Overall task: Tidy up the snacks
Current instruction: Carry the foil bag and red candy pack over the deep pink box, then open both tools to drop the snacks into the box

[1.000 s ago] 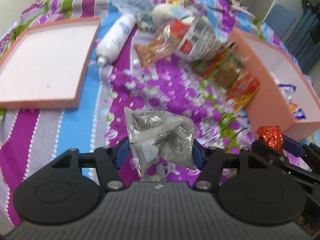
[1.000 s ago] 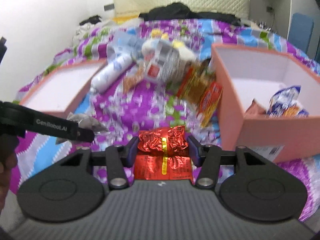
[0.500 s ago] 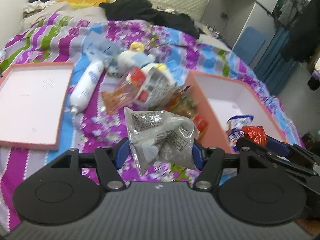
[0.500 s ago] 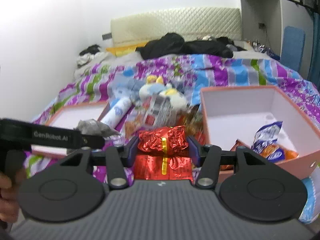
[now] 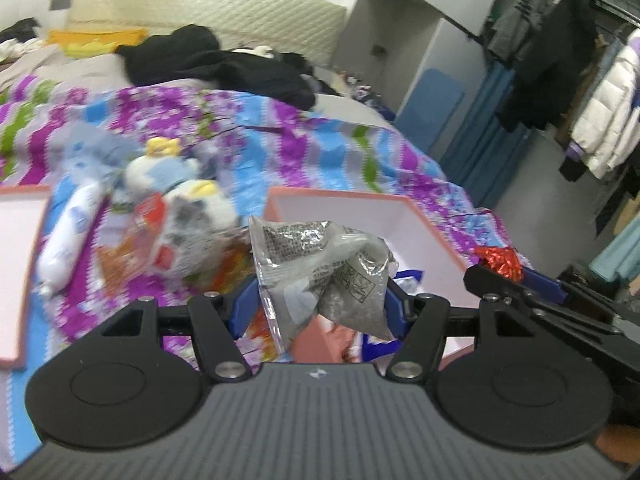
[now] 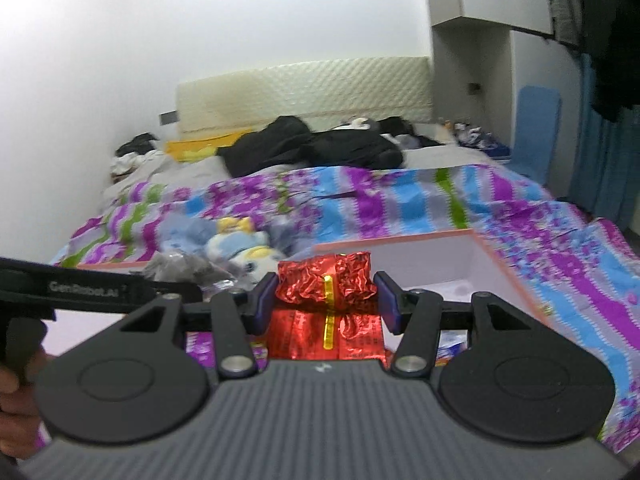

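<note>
My left gripper [image 5: 318,300] is shut on a clear grey snack packet [image 5: 320,276], held in the air over the near left corner of the pink open box [image 5: 424,236]. My right gripper [image 6: 326,300] is shut on a red foil snack packet [image 6: 326,280] with a gold stripe, held above the same box [image 6: 472,264]; it also shows at the right of the left wrist view [image 5: 500,260]. The left gripper shows at the left of the right wrist view [image 6: 96,288]. More snack packets [image 5: 168,240] lie piled on the bedspread left of the box.
A pink box lid [image 5: 16,280] lies at the far left. A white tube [image 5: 68,240] and a plush toy [image 5: 168,168] lie by the snack pile. Black clothes [image 6: 312,144] lie at the bed's head. Coats hang at the right [image 5: 600,112].
Both grippers have risen and tilted up with their packets still held, moving over the pink box. The bed and snack pile now sit lower and farther in both views.
</note>
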Motion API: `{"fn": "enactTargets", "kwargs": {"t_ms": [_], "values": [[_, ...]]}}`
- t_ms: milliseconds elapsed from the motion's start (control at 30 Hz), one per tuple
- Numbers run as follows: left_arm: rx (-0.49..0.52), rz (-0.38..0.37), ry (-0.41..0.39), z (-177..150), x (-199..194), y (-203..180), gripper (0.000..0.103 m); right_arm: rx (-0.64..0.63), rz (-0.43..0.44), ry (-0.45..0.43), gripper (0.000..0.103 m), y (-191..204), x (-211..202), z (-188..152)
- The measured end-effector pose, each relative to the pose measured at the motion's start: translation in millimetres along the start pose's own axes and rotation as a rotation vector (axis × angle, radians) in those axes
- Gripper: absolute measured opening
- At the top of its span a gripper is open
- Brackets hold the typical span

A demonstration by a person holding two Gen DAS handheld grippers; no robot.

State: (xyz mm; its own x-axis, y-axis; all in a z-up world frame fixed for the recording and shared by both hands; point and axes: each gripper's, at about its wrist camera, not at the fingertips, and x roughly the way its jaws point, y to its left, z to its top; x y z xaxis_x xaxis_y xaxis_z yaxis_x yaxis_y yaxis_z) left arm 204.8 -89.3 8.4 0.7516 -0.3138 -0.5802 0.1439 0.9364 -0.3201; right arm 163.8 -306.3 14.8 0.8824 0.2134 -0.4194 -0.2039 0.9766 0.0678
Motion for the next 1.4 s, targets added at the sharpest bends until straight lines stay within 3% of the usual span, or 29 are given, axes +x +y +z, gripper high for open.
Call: {"fn": "enactTargets", "kwargs": {"t_ms": [333, 833, 1033, 1100, 1400], "values": [[0.045, -0.041, 0.113, 4.0, 100.1, -49.0, 0.068, 0.048, -0.088, 0.066, 0.055, -88.2, 42.8, -8.0], [0.065, 0.002, 0.275, -10.6, 222.1, -74.4, 0.069, 0.097, -0.056, 0.243, 0.056, -152.9, 126.9, -48.0], [0.08, 0.004, 0.287, -12.2, 238.2, -76.2, 0.076, 0.117, -0.035, 0.28, 0.056, -158.7, 144.6, -58.4], [0.071, 0.009, 0.273, -10.2, 235.8, -73.9, 0.079, 0.129, -0.039, 0.282, 0.068, -159.1, 145.1, -58.9], [0.078, -0.013, 0.174, 9.8, 180.9, -77.5, 0.08, 0.127, -0.05, 0.214, 0.072, -148.2, 114.8, -35.2]]}}
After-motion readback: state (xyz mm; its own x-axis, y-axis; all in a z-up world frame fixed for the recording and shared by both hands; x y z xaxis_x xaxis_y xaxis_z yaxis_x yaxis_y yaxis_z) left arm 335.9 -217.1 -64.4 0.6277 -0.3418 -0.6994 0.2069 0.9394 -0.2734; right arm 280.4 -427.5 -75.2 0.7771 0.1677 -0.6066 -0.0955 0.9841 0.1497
